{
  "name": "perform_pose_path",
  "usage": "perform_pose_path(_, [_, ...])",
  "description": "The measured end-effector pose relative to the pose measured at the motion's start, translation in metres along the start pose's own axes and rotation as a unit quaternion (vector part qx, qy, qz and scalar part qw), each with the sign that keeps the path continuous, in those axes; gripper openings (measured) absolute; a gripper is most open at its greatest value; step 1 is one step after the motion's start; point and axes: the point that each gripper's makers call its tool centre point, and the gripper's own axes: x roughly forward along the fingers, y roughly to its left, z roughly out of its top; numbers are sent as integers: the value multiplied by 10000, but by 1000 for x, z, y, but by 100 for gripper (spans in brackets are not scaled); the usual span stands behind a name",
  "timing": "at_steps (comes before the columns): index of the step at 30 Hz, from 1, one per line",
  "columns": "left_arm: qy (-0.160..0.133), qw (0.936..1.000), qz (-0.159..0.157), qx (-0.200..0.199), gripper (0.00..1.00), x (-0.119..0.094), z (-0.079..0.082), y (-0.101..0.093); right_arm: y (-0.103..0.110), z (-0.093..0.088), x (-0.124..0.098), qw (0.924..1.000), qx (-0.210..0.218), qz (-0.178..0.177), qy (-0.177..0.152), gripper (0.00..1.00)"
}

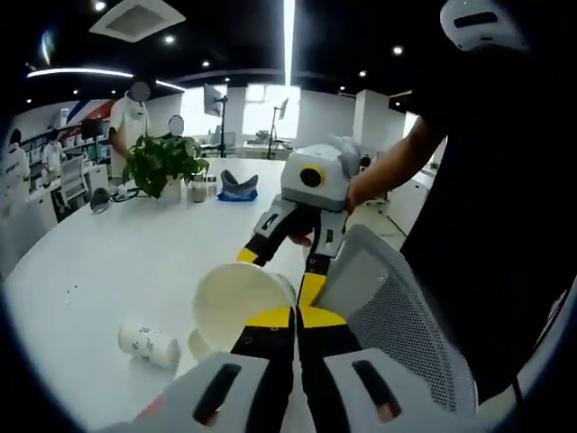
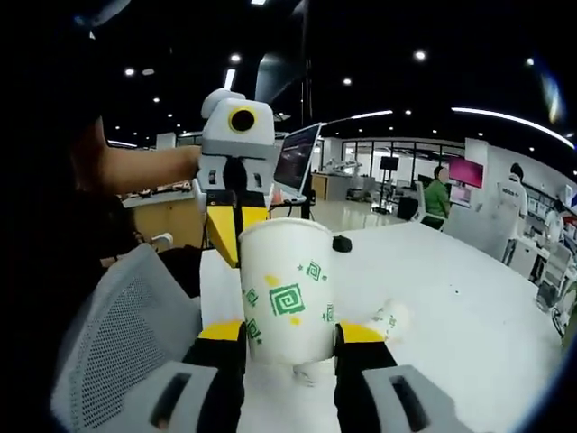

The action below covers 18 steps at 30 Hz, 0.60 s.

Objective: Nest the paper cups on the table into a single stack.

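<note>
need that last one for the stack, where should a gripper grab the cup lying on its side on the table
Grip the lying cup across its side wall near the middle, coming down from above. It rests on its side on the white table, so the curved wall faces up and both flanks are free; the open mouth can't be made out.

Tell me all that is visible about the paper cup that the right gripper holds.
The paper cup is white with green square-spiral prints and small green marks. It looks like thin paper with a rolled rim. It stands upright, mouth up, clamped at its lower sides between the two yellow-tipped jaws of the right gripper, above the white table. The left gripper is at its rim behind it; contact there I cannot tell.
</note>
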Motion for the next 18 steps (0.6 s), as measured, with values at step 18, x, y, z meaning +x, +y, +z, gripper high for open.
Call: perform_pose_path(18, [285,9992,246,99,0,-8,-3,15,-13,-17,-15,9983,345,-456,90,52])
